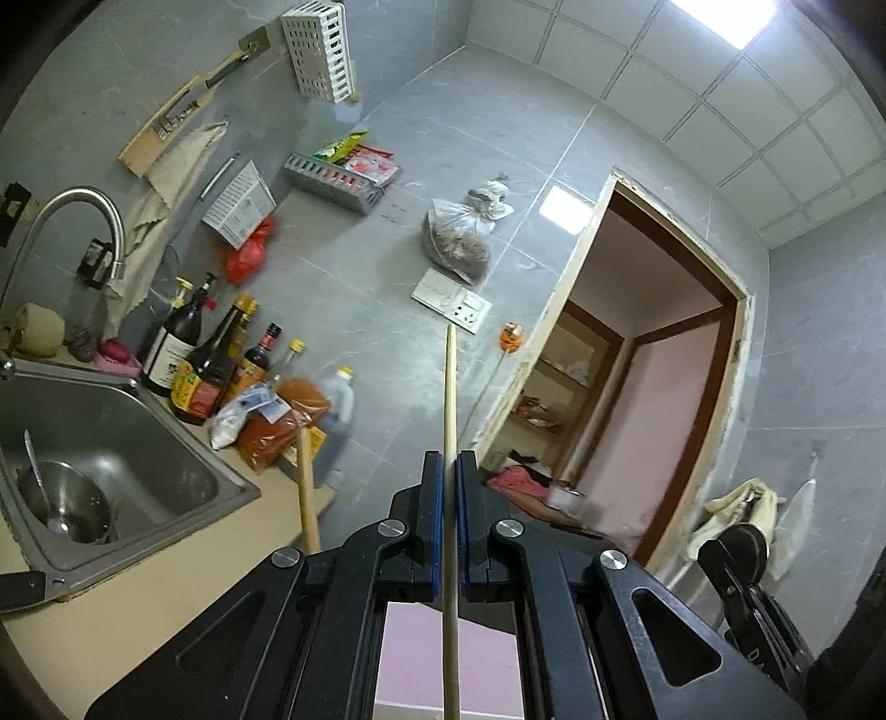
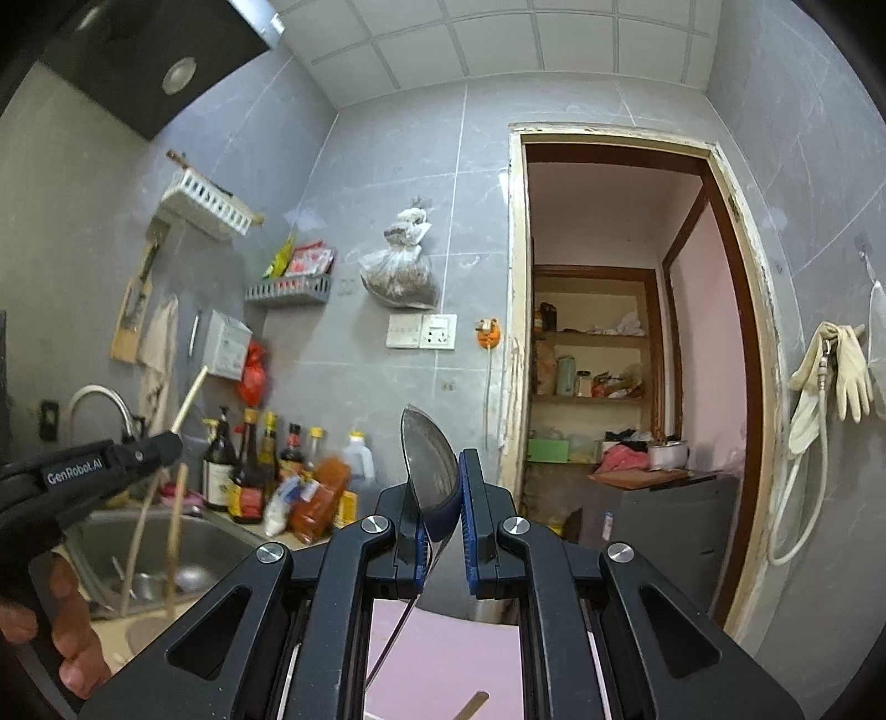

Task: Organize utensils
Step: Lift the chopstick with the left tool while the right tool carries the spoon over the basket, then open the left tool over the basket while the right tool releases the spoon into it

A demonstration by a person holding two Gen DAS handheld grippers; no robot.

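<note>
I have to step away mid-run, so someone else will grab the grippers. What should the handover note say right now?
Left gripper: shut on a wooden chopstick, held up in the air, tip pointing toward the wall.
Right gripper: shut on a metal spoon, bowl sticking up past the fingers.
Sink: a steel bowl with another spoon in it remains. More wooden sticks stand near the sink in the right wrist view.
White slotted holder hangs high on the wall, a likely destination.
Done: both utensils picked up. Left: put them away, then fetch the rest.
</note>
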